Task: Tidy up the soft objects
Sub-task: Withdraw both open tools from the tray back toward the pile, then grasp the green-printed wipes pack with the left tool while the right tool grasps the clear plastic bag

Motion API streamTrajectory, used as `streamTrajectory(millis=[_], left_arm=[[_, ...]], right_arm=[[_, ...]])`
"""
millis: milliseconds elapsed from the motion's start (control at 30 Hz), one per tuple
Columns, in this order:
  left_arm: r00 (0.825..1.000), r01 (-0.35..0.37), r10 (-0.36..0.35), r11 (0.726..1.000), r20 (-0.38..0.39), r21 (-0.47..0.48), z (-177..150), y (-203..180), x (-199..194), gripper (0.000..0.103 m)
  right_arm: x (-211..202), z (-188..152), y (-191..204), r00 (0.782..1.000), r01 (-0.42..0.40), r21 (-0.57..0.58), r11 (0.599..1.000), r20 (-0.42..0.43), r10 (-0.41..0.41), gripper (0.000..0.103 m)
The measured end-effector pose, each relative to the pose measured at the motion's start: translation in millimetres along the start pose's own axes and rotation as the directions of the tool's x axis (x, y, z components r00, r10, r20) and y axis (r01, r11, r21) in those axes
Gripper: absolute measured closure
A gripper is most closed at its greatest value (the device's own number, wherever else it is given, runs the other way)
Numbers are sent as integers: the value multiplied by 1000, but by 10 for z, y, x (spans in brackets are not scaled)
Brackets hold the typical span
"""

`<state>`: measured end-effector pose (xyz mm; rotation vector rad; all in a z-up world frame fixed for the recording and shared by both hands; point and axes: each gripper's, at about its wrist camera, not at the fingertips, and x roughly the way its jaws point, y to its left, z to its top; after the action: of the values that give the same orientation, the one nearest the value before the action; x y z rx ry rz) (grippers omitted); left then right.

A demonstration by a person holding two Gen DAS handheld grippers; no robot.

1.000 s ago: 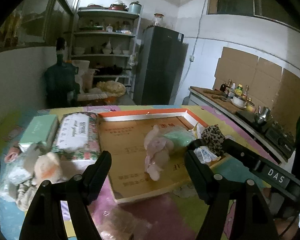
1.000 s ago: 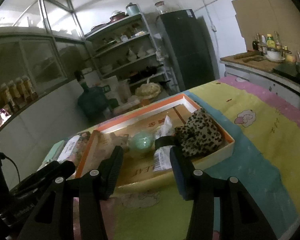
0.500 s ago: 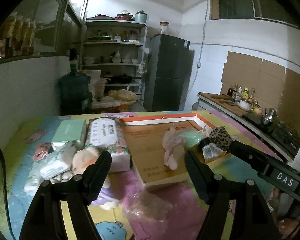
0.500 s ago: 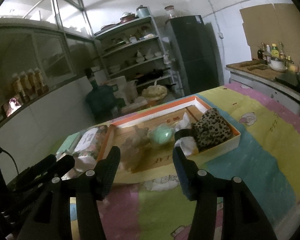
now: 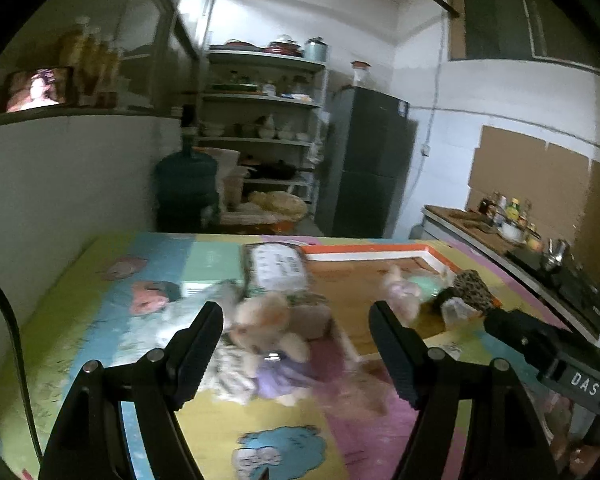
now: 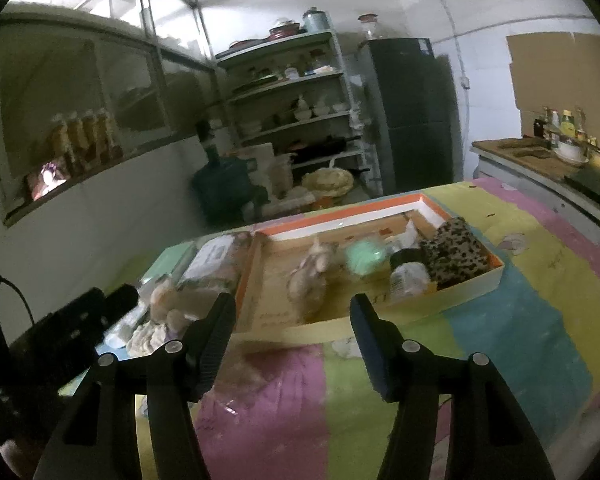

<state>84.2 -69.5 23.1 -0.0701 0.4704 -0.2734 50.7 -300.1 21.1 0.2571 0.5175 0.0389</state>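
On the left of the bench [image 5: 80,320], our left hand-held gripper [image 5: 296,332] has swung from the box [image 6: 380,216] to the loose pile, jaws wide and empty, framing the plush toy [image 5: 268,320]. On the right, our right hand-held gripper [image 6: 292,320] backs off the box, jaws opening, empty; its toys stay inside. We judge the plush is next.

The support surface is a table covered by a pastel cartoon-print cloth [image 6: 500,320] in yellow, pink, blue and green panels. A shallow orange-rimmed cardboard tray [image 6: 452,288] lies on it toward 1 o'clock in the right wrist view. At the tray's 9 o'clock side lie a tissue pack [image 5: 278,268] and a mint box [image 5: 208,266]. A blurred pile of plush toys [image 5: 268,328] lies in front of them.
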Motion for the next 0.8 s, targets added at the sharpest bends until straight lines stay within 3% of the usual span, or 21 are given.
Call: streamTrajectory(millis=[200, 300, 533, 800], left_arm=[[999, -49, 50, 998, 17, -48, -14, 368, -132, 28], [997, -71, 73, 995, 24, -69, -23, 547, -191, 28], [994, -101, 104, 989, 22, -103, -126, 825, -297, 28], [990, -142, 142, 981, -9, -130, -254, 1113, -279, 28]], right_arm=[[57, -83, 192, 999, -36, -31, 999, -28, 35, 34], [142, -144, 300, 994, -97, -75, 992, -59, 93, 33], [574, -417, 573, 961, -225, -248, 942, -217, 172, 32], [904, -483, 668, 955, -227, -340, 912, -263, 139, 29]])
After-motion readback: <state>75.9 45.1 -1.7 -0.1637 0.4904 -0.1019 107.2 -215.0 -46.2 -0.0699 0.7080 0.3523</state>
